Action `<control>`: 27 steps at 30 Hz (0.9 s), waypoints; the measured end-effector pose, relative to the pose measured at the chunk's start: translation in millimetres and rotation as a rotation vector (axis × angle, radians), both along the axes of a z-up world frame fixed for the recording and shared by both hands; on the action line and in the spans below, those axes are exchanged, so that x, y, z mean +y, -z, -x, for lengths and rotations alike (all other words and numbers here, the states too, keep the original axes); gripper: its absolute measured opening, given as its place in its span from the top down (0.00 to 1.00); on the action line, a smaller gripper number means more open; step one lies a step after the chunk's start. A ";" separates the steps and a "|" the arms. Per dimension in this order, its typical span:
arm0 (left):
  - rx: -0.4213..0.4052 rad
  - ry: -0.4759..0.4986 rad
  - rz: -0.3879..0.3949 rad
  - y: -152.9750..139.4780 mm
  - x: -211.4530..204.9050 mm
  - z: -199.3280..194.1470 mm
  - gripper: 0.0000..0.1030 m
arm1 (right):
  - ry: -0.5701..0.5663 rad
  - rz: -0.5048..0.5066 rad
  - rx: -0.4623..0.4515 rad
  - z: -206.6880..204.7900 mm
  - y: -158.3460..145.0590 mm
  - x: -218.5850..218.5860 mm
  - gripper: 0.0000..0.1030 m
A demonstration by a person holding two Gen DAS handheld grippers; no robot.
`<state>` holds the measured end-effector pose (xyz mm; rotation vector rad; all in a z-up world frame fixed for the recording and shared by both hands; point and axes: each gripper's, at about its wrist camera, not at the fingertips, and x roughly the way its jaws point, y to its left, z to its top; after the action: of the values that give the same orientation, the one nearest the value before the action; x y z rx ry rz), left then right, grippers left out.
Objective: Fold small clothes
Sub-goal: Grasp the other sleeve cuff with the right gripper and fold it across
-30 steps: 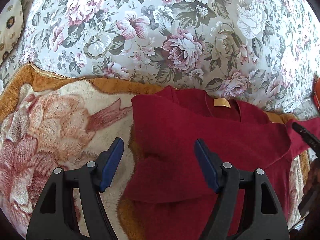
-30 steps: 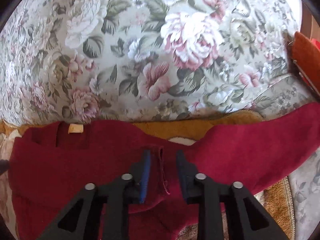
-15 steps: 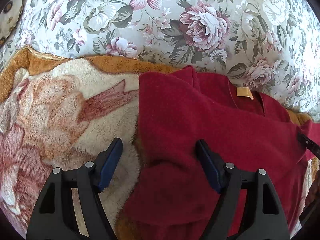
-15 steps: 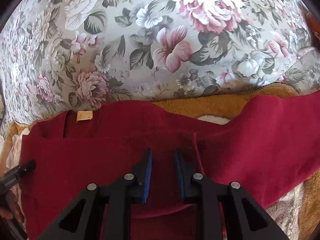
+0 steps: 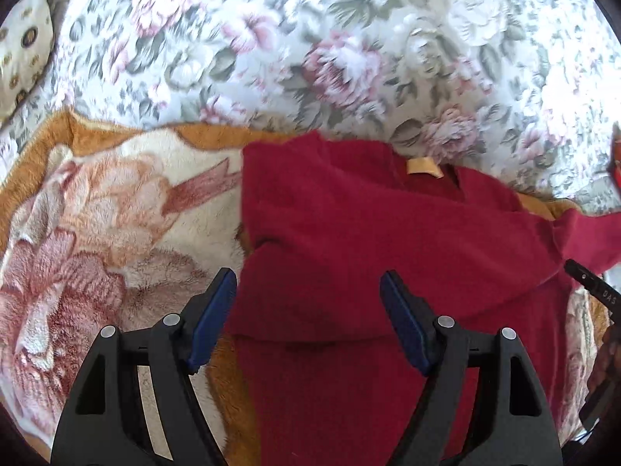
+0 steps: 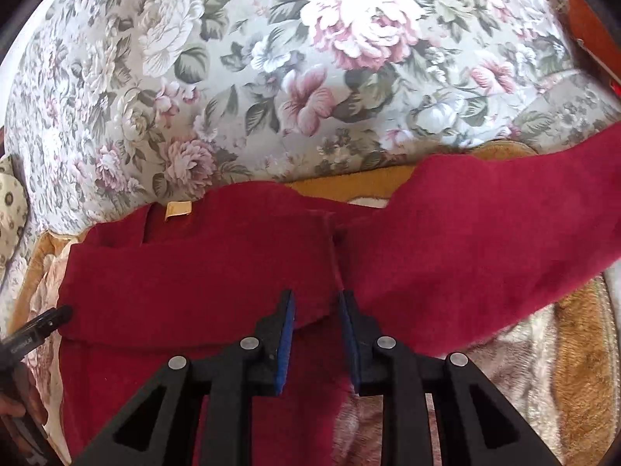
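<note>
A dark red long-sleeved top (image 5: 388, 240) lies on a plush floral blanket (image 5: 97, 213), collar with a tan label (image 5: 423, 167) toward the sofa back. Its left sleeve is folded across the chest. My left gripper (image 5: 308, 287) is open and empty, above the folded left side of the top. In the right wrist view the top (image 6: 194, 272) shows with its right sleeve (image 6: 485, 233) stretched out to the right. My right gripper (image 6: 314, 303) has its jaws narrowly apart at the cuff edge (image 6: 330, 256) of the folded sleeve, not clamping it.
A flowered sofa back (image 5: 310, 39) (image 6: 310, 58) rises behind the blanket. A patterned cushion (image 5: 23, 50) sits far left. An orange-red object (image 6: 586, 19) lies at the right edge. The other gripper's tip shows at each view's side (image 5: 594, 287) (image 6: 35, 330).
The right gripper's jaws have parted a little and let go of the sleeve cuff, which now lies on the chest. The left gripper has pulled back slightly, still open.
</note>
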<state>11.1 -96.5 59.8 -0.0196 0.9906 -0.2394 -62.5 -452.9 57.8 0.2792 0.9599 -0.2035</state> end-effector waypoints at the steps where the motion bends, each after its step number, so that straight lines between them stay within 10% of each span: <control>1: -0.002 0.019 0.007 -3.6 -7.2 3.6 0.25 | 0.007 0.010 0.004 4.0 -1.3 -4.8 0.77; 17: 0.090 0.170 -0.013 29.6 -106.7 3.5 0.25 | 0.435 0.076 -0.105 109.7 -62.2 -168.7 0.67; 27: 0.098 0.175 -0.005 31.3 -107.1 -1.8 0.25 | 0.566 0.094 -0.221 86.6 -80.8 -230.8 0.64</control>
<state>12.9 -203.6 28.5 0.0609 1.0915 -0.3988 -149.1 -683.8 138.6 0.4732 0.6317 -0.7192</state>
